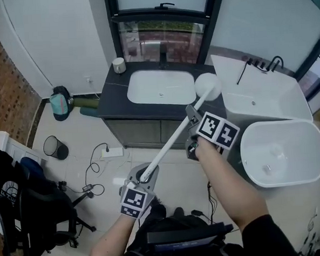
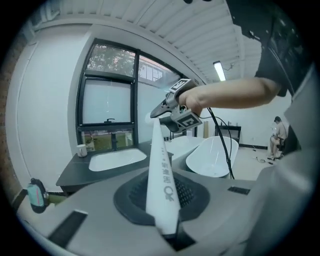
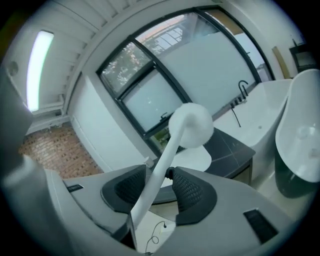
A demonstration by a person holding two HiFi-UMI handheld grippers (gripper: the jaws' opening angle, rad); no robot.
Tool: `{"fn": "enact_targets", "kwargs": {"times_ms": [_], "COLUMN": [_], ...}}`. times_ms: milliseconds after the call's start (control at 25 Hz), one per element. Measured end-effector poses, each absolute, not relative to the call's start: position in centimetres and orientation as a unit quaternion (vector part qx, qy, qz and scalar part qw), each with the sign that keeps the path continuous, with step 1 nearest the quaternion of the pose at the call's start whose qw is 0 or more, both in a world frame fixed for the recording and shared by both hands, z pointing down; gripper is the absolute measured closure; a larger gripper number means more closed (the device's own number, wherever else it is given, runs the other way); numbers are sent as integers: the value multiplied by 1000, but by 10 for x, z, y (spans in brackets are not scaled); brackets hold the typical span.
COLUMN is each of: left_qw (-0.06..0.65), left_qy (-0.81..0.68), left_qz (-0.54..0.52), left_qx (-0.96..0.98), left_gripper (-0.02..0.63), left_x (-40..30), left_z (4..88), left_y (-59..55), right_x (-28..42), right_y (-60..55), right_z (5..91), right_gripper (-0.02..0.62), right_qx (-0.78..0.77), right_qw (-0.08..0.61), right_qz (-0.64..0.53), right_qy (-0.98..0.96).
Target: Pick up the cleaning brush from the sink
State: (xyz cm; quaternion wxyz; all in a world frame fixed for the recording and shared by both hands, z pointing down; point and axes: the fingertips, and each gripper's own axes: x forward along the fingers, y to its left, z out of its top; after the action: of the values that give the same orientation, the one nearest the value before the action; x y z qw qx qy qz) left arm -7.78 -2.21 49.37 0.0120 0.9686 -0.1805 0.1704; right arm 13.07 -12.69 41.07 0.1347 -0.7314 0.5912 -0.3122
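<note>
The cleaning brush is a long white stick with a round white head (image 1: 207,85). It is lifted in the air in front of the white sink (image 1: 152,90), slanting up to the right. My left gripper (image 1: 144,180) is shut on the lower end of the handle (image 2: 162,175), which runs up between its pads. My right gripper (image 1: 191,114) sits higher on the shaft, just below the head (image 3: 191,125). Its jaws are open, with the handle (image 3: 152,192) passing loosely between the dark pads (image 3: 187,190).
The sink is set in a dark counter (image 1: 114,89) under a window, with a white cup (image 1: 119,65) at its left corner. Two white bathtubs (image 1: 283,152) stand to the right. A black bin (image 1: 56,147), cables (image 1: 97,161) and a chair (image 1: 35,213) are on the floor at left.
</note>
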Motion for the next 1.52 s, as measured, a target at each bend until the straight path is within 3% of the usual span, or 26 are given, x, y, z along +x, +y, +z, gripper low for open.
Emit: {"fn": "enact_targets", "kwargs": {"times_ms": [240,560,920,1080,1320,1360,1440,1520], "left_qw": [45,33,26,61,59,59,61,66], "left_qy": [-208,-246,-282,-330,-369,-374,-384,-391], "left_qz": [114,58,28,15,9,7,3,0], "left_qx": [970,967,959,942,928,926,921,918], "left_gripper": [577,577,575,575,575,575,575,575], "left_x": [-73,-141,-216,-233,-224,-221,-218,-220], "left_z": [457,395,376,364,355,355,354,354], "left_y": [61,95,107,122,140,141,141,141], "right_x": [119,66,25,34,71,75,79,79], "right_y": [-25,93,181,222,269,274,280,286], "right_z": [347,305,360,355,359,359,358,357], "right_gripper": [434,434,434,434,434,447,550,551], "right_qx": [-699,-701,-713,-714,-729,-730,-729,-733], "right_qw": [102,48,-14,-29,-29,-27,-23,-20], "right_qz": [-190,-54,-28,-5,12,11,15,15], "right_qy": [682,710,700,699,684,682,684,680]}}
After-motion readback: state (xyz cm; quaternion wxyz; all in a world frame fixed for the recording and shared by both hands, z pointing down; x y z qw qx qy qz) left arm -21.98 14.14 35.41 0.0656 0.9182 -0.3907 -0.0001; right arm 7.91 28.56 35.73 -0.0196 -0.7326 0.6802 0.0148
